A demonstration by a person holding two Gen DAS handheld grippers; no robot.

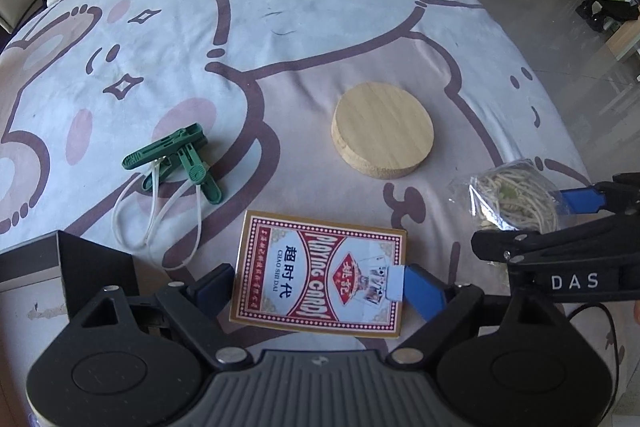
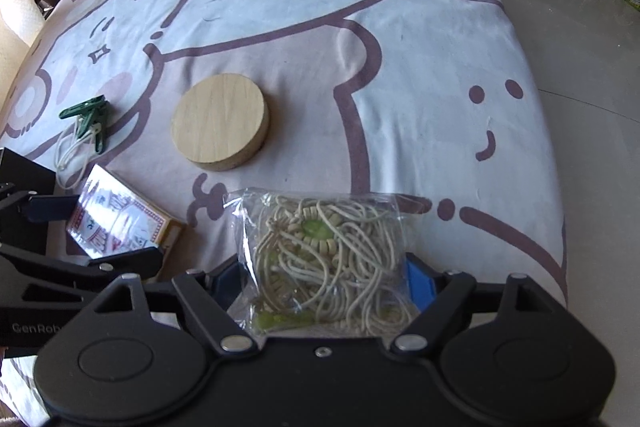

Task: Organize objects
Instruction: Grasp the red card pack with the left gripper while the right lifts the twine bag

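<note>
Playing cards (image 1: pixel 320 277) pinched in your left gripper (image 1: pixel 320 287); cord bag (image 2: pixel 324 259) clamped in right gripper (image 2: pixel 324 291), frame bottom, both ready for sorting.

The left hand-held gripper (image 1: pixel 318 285) is matte black plastic with a ribbed grey centre plate, two round disc housings, silver screw heads at the linkage pivots, and blue fingertip pads (image 1: pixel 424 287). The right hand-held gripper (image 2: pixel 326 283) has the same black body, silver screws and blue pads (image 2: pixel 420 285); its side reads "DAS".
</note>
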